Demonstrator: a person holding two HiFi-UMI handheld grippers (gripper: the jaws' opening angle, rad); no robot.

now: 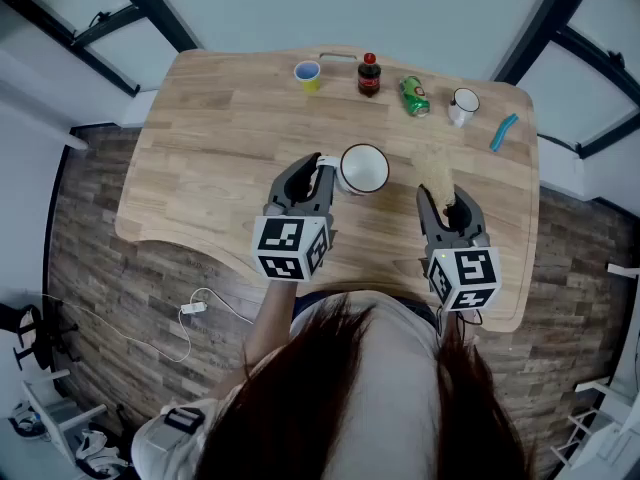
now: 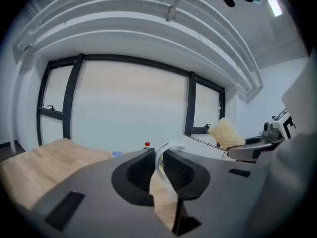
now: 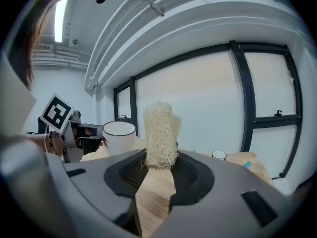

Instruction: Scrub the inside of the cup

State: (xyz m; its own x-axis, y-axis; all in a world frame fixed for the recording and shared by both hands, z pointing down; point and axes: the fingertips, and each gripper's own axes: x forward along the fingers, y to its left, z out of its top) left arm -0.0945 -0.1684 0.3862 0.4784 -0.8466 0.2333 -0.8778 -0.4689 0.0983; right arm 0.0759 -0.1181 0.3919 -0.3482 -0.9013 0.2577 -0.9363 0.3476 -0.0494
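Note:
A white enamel cup [image 1: 363, 168] with a dark rim stands upright near the table's middle. My left gripper [image 1: 321, 176] is shut on the cup's handle [image 2: 161, 152], which shows as a thin white loop between the jaws. My right gripper [image 1: 447, 206], just right of the cup, is shut on a pale fibrous scrubber [image 1: 436, 177] that sticks up out of the jaws [image 3: 160, 131]. In the right gripper view the cup [image 3: 119, 136] stands to the left of the scrubber and apart from it. The scrubber [image 2: 227, 133] is outside the cup.
Along the wooden table's [image 1: 220, 158] far edge stand a small blue-and-yellow cup [image 1: 308, 74], a cola bottle [image 1: 369, 74], a green can [image 1: 414, 96] lying over, a small white mug [image 1: 463, 105] and a blue tool [image 1: 503, 132]. A cable [image 1: 190, 308] lies on the floor.

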